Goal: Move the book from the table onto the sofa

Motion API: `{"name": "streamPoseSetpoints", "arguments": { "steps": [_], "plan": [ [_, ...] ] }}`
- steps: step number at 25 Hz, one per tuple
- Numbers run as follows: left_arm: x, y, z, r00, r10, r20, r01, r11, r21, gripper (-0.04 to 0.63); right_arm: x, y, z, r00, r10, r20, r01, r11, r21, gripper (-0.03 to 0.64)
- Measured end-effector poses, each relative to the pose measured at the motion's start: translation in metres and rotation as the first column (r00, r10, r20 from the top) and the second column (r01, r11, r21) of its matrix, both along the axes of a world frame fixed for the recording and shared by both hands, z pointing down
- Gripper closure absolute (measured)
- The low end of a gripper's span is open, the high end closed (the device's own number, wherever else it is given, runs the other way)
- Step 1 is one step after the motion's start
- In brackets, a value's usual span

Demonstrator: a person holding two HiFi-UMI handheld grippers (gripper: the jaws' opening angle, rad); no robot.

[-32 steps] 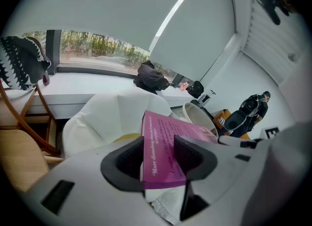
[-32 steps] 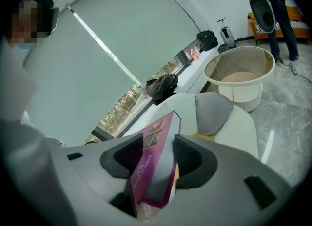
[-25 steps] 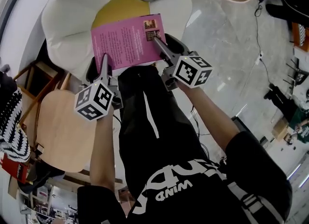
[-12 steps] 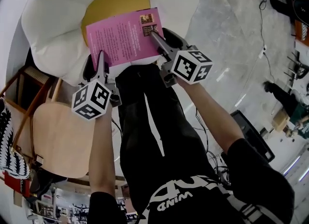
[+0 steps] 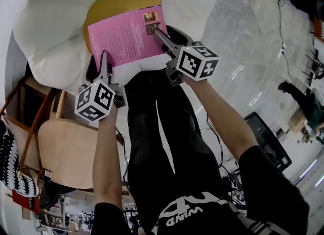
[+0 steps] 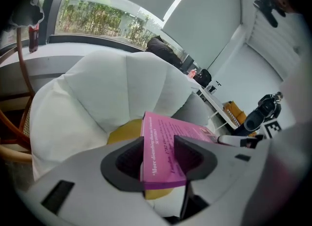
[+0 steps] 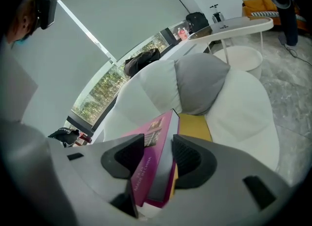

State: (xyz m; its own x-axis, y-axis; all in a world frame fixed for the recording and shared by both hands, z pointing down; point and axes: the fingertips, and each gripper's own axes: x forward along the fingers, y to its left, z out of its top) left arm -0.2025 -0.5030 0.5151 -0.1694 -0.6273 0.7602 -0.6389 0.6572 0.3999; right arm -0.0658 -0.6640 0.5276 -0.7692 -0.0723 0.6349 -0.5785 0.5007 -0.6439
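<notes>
**Book carried over the sofa seat, one claw on each near corner**

The pink paperback book [image 5: 126, 36] is off the table and hangs over the yellow round seat cushion [image 5: 109, 3] of the white petal-shaped sofa [image 5: 45, 41]. It lies cover-up and roughly flat, its far edge reaching toward the sofa back. From the left gripper view it looks clear of the cushion, though the gap under it is hard to judge.

The left claw [image 6: 160, 156] is clamped on the book's near left corner, with the spine end and cover squeezed between its dark pads. The right claw [image 7: 160, 154] has the near right corner between its pads. Its jaws have just been closing further on the book, and they now press on cover and underside alike.

Holding the two corners of one edge makes sense for a thin, floppy paperback. A single pinch would let it droop and twist, while two spaced pinches keep it level and stop it fanning open. Both claws point downward from the person's side, so the book leads and arrives over the seat first.

The grey cushion [image 7: 200, 81] sits against the backrest, beyond the yellow seat, so the bare yellow patch looks the natural landing place. By my reckoning, what remains is to lower the book onto the seat and open both claws together.
</notes>
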Motion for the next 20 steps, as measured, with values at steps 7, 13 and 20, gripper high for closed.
{"name": "streamPoseSetpoints", "arguments": {
  "steps": [7,13,20],
  "plan": [
    [-0.003,-0.001,0.028,1.0,0.011,0.009,-0.011,1.0,-0.013,0.396,-0.003,0.001,0.032,0.999,-0.018,-0.033,0.018,1.0,-0.023,0.436],
    [0.0,0.003,0.053,1.0,-0.004,0.003,0.004,1.0,-0.009,0.396,-0.003,0.002,0.055,0.998,-0.03,-0.049,0.029,0.999,-0.024,0.436],
    [-0.005,0.005,0.078,1.0,-0.004,0.003,0.004,1.0,-0.017,0.396,-0.006,0.006,0.086,0.998,-0.035,-0.052,0.033,0.999,-0.044,0.436]
  ]
}}
